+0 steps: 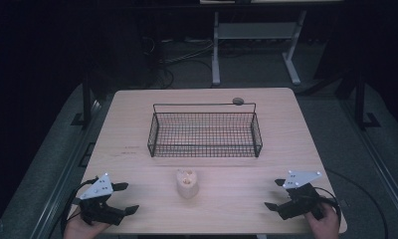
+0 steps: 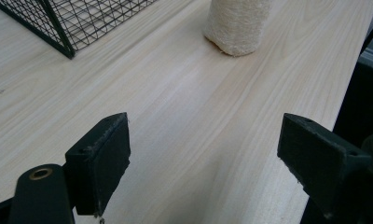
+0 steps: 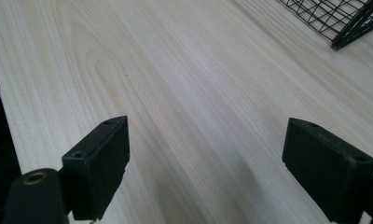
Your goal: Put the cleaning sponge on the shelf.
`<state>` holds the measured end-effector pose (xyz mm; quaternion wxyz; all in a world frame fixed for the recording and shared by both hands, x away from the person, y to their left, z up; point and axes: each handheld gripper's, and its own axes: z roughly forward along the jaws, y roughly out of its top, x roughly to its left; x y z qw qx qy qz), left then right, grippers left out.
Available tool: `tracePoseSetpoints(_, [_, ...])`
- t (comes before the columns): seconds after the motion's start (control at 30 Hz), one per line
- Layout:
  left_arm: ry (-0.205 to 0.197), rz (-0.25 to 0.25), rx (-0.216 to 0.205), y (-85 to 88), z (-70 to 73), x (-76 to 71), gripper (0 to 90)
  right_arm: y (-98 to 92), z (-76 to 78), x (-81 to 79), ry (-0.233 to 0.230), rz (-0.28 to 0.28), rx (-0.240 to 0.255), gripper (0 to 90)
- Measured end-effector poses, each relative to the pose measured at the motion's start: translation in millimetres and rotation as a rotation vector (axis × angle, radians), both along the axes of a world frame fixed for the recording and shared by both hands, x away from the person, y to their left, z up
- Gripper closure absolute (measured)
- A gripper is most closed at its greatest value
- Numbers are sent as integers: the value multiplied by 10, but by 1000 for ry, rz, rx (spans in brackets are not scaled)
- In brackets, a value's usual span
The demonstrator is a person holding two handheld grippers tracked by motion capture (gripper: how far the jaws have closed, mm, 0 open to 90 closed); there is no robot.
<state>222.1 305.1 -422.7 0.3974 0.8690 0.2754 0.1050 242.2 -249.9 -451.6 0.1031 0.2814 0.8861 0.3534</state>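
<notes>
A pale, fibrous loofah-like cylinder point(image 1: 187, 183) stands upright on the wooden table point(image 1: 137, 129), just in front of a black wire basket point(image 1: 205, 133). My left gripper point(image 1: 125, 198) rests near the table's front left corner, open, nothing between its jaws. In the left gripper view the cylinder point(image 2: 236, 23) rises ahead and slightly right, with the basket's corner point(image 2: 58, 23) at upper left. My right gripper point(image 1: 275, 194) sits at the front right, held in a hand, also open and empty. A corner of the basket point(image 3: 348, 18) shows at the upper right of the right gripper view.
The basket has a thin wire handle point(image 1: 202, 104) with a small round knob point(image 1: 238, 101) at its back right. Beyond the table stand a white desk frame point(image 1: 256, 45) and cables on the dark floor. Bare wood lies between the two grippers.
</notes>
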Motion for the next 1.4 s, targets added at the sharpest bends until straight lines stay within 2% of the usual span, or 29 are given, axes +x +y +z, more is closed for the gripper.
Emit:
tracePoseSetpoints(0.17, [16,-9,15,-22,-3,35,163,-22,-3,-5,1,-4,-3,143])
tracePoseSetpoints(0.33, [22,-42,34,-98,33,94,164,-62,6,-32,-4,-23,8,143])
tracePoseSetpoints(0.43, [21,-86,52,-218,102,166,164,-107,23,-59,-13,-40,17,143])
tracePoseSetpoints(0.53, [21,-103,64,-269,134,200,164,-117,38,-75,-19,-43,19,143])
tracePoseSetpoints(0.57, [24,-122,81,-343,175,243,163,-117,42,-82,-19,-46,21,143])
tracePoseSetpoints(0.77, [19,-172,123,-514,270,316,163,-120,38,-79,-17,-42,26,143])
tracePoseSetpoints(1.03, [25,-209,153,-698,336,409,163,-106,38,-75,-21,-31,25,143])
tracePoseSetpoints(1.4, [45,-235,183,-890,361,529,163,-77,38,-72,-15,-18,26,143])
